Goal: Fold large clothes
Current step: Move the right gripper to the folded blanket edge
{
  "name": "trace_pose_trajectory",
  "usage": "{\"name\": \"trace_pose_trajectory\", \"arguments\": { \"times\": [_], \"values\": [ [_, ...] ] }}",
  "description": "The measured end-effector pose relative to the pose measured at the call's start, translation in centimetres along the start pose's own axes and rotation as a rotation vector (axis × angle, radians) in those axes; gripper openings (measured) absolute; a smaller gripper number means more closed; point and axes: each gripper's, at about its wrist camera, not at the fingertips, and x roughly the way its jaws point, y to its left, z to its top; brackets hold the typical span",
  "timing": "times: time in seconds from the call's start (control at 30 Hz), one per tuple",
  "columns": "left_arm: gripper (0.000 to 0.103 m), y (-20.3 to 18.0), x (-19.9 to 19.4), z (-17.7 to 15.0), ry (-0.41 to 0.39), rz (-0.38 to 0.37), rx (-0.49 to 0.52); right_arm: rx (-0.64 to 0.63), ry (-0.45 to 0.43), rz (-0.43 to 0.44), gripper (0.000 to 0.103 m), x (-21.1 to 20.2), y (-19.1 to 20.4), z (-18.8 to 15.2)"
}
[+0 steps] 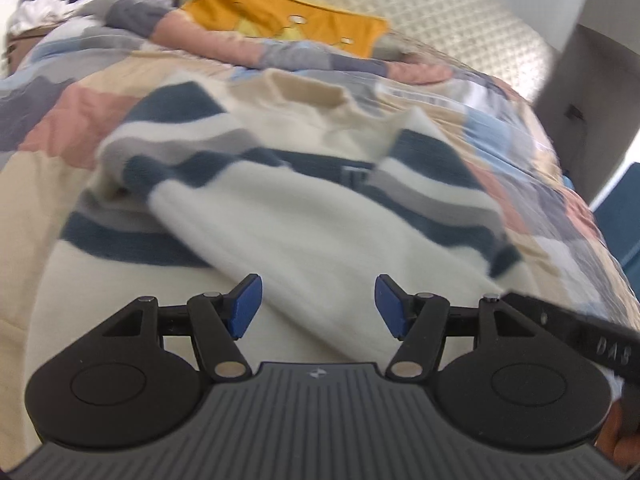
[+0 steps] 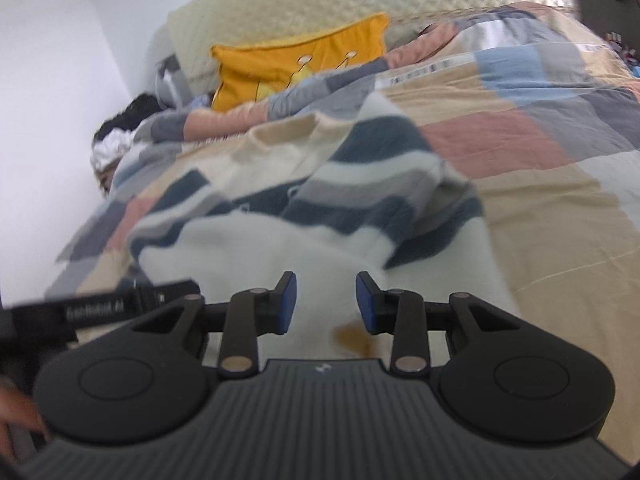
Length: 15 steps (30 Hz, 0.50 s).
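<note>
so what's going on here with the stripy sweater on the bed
A person is folding a cream knit sweater with navy and grey stripes, spread on a patchwork quilt of peach, beige, blue and grey squares. Both sleeves look folded in across the body already. The left gripper and the right gripper both hover over the sweater's plain cream lower part with their jaws apart and nothing between them. A mustard-yellow cushion leans against the quilted headboard behind.
</note>
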Motion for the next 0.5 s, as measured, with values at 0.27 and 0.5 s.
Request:
{"name": "trace_pose_trajectory", "arguments": {
  "times": [0.27,0.5],
  "values": [
    [0.067,0.9,2.5,-0.4,0.061,0.027,-0.006,0.024,0.106,-0.012,0.034,4.5,-0.4,-1.3],
    [0.068,1.4,4.3,-1.0,0.088,0.044,-0.015,0.050,0.123,-0.011,0.033,5.9,-1.1,-1.8]
  ]
}}
